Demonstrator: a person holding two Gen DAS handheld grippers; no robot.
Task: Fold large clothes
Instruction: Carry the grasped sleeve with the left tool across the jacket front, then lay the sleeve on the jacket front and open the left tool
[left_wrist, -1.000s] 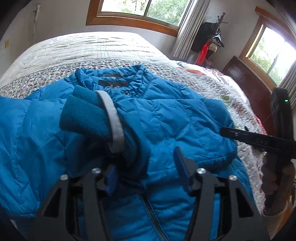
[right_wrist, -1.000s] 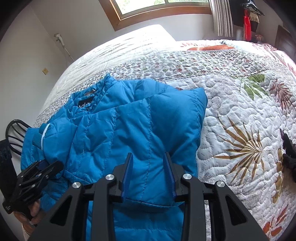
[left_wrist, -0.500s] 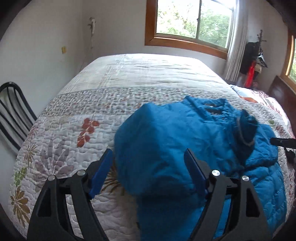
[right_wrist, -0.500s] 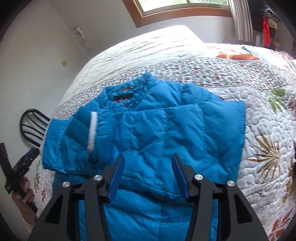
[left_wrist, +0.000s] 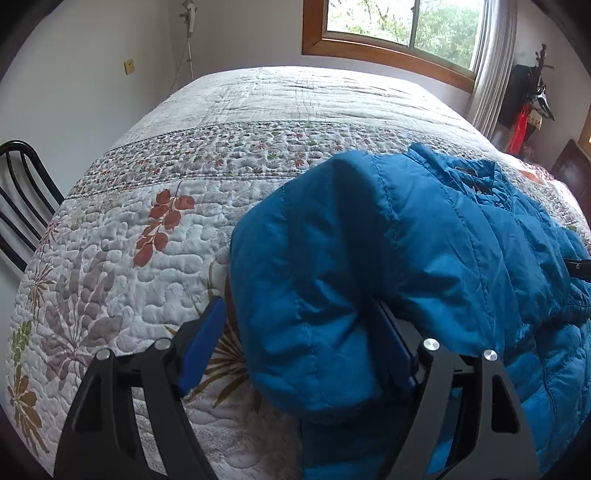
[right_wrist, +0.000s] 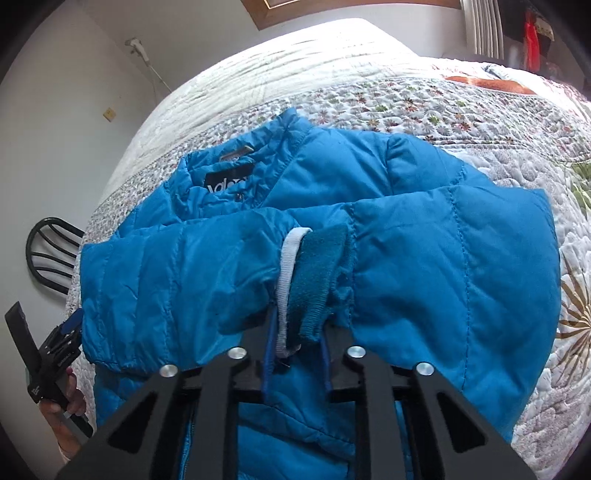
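On one quilted bed (left_wrist: 258, 122), one blue jacket (right_wrist: 424, 258), left claw (left_wrist: 295, 347) spread wide, right claw (right_wrist: 295, 354) pinching cuff (right_wrist: 310, 288).

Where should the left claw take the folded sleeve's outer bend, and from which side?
Grip the rounded fold edge of the sleeve, coming in from the bare quilt side. That puffy edge overhangs the jacket body, and the open left claw already straddles it.

quilt (left_wrist: 155, 206) floral, on bed; black chair (left_wrist: 22, 192) beside; window (left_wrist: 391, 26) behind
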